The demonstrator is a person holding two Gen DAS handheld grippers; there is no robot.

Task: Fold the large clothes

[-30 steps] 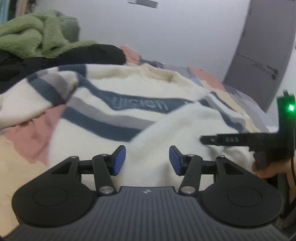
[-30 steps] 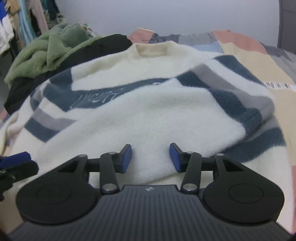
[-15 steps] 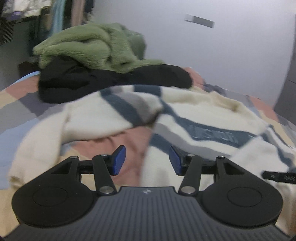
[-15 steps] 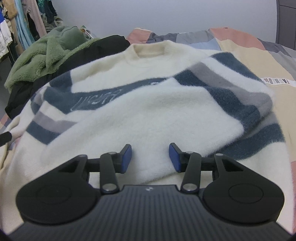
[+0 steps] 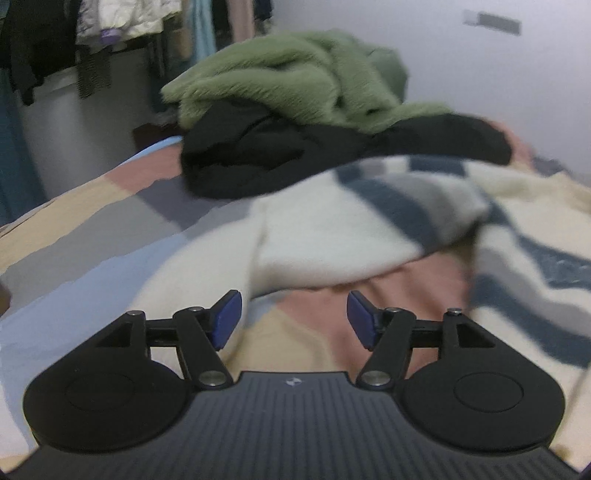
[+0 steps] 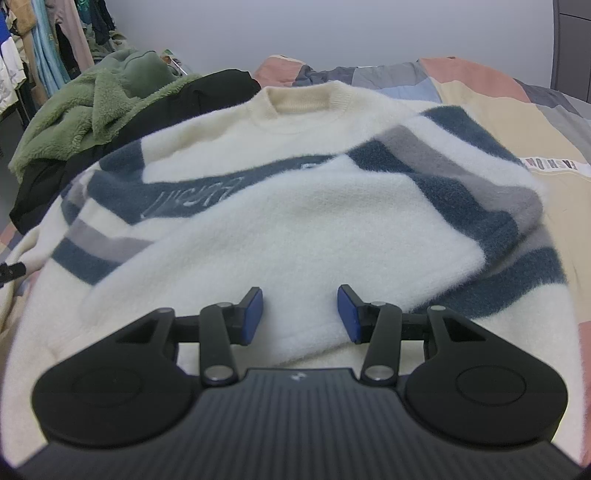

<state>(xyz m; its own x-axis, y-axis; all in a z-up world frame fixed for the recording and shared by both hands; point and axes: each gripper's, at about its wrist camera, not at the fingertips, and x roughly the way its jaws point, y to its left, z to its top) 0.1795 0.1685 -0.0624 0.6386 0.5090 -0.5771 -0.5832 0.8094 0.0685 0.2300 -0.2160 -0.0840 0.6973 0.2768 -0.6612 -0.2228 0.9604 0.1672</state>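
Observation:
A cream sweater with navy and grey stripes (image 6: pixel 295 221) lies front-up on the bed, its right sleeve folded across the chest. My right gripper (image 6: pixel 300 314) is open and empty, just above the folded sleeve's end. In the left wrist view the sweater's left sleeve (image 5: pixel 332 236) lies spread out to the side over the bedspread. My left gripper (image 5: pixel 293 319) is open and empty, hovering just short of that sleeve.
A green fleece (image 5: pixel 295 81) and a black garment (image 5: pixel 280 162) are piled at the sweater's far left; both also show in the right wrist view, the fleece (image 6: pixel 92 107) uppermost. The patchwork bedspread (image 5: pixel 92 236) lies underneath. Hanging clothes (image 5: pixel 92 33) stand beyond the bed.
My left gripper has swung left, from over the sweater's body to its left sleeve. The right gripper has stayed nearly still. Both stayed open.

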